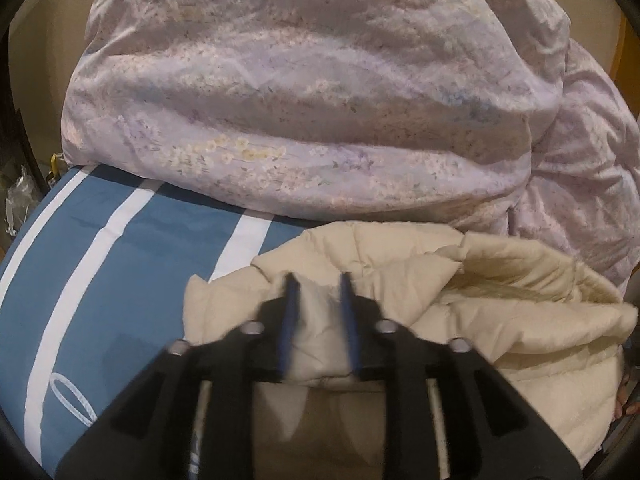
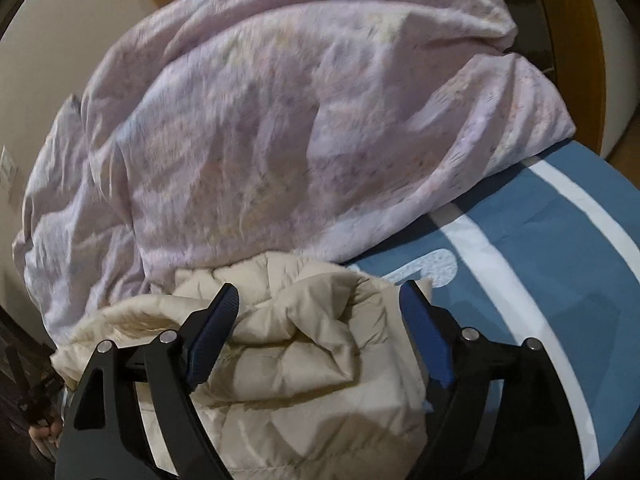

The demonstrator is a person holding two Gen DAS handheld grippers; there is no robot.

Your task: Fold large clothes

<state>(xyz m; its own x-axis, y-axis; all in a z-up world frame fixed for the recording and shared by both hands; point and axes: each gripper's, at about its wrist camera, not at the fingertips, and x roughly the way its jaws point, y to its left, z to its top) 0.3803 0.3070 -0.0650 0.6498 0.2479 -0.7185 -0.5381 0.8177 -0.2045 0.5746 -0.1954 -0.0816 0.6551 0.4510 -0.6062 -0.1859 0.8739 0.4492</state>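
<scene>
A cream quilted puffer jacket (image 1: 500, 300) lies bunched on a blue bed sheet with white stripes (image 1: 120, 272). My left gripper (image 1: 320, 280) has its blue-padded fingers closed on a fold of the jacket, with cream fabric pinched between them. In the right wrist view the same jacket (image 2: 304, 344) lies crumpled under my right gripper (image 2: 318, 292), whose fingers stand wide apart over the cloth and hold nothing.
A large crumpled lilac floral duvet (image 1: 312, 92) fills the back of the bed, right behind the jacket; it also shows in the right wrist view (image 2: 260, 132). The blue sheet (image 2: 560, 272) shows to the right. A wooden frame (image 2: 576, 40) and beige wall lie beyond.
</scene>
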